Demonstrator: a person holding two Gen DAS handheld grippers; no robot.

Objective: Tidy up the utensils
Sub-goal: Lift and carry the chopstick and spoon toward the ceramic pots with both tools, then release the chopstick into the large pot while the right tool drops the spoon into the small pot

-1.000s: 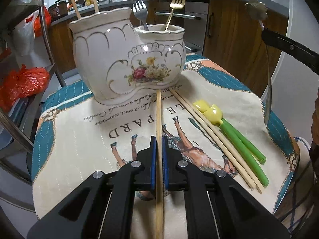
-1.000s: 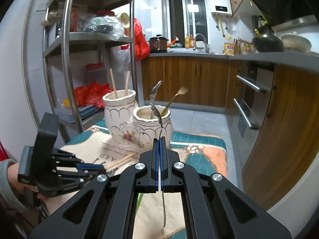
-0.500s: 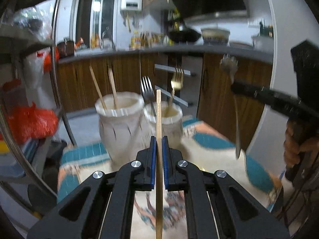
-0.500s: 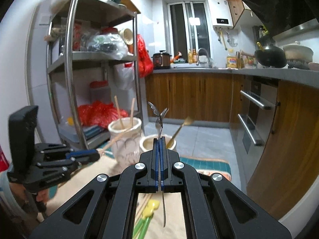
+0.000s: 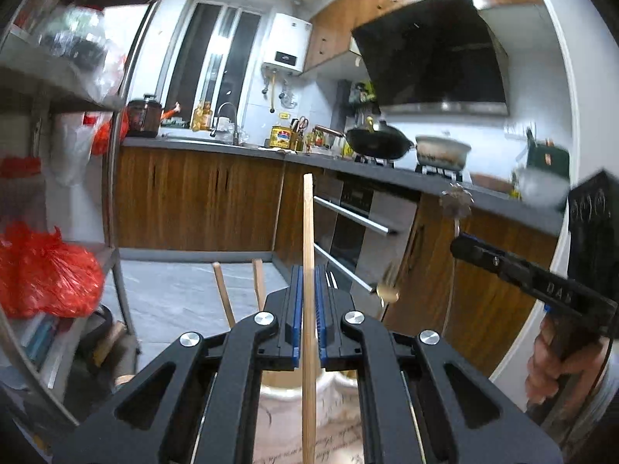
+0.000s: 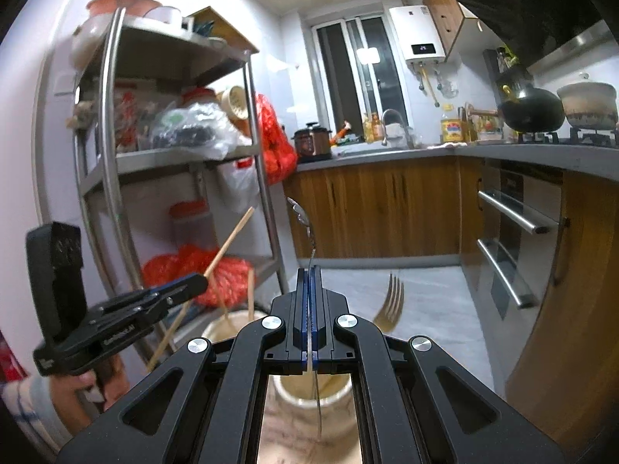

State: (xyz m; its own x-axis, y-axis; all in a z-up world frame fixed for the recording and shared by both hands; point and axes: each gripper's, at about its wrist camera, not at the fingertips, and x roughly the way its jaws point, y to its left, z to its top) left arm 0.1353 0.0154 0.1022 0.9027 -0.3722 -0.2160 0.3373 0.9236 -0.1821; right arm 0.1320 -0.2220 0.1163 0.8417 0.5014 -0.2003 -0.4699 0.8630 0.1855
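Both tongs raised above the ceramic utensil holder, each gripping one utensil.

The left tongs are closed tight on a wooden chopstick, which stands upright between the blue pads and runs down over the cream holder below, where two more chopsticks already stand. The right tongs are clamped on a thin metal spoon, its handle hanging over the holder's second cup, beside a gold fork. Faint script on the cloth under the holder is too blurred to read. In the left view, a hand grips the right tool's handle, held level.
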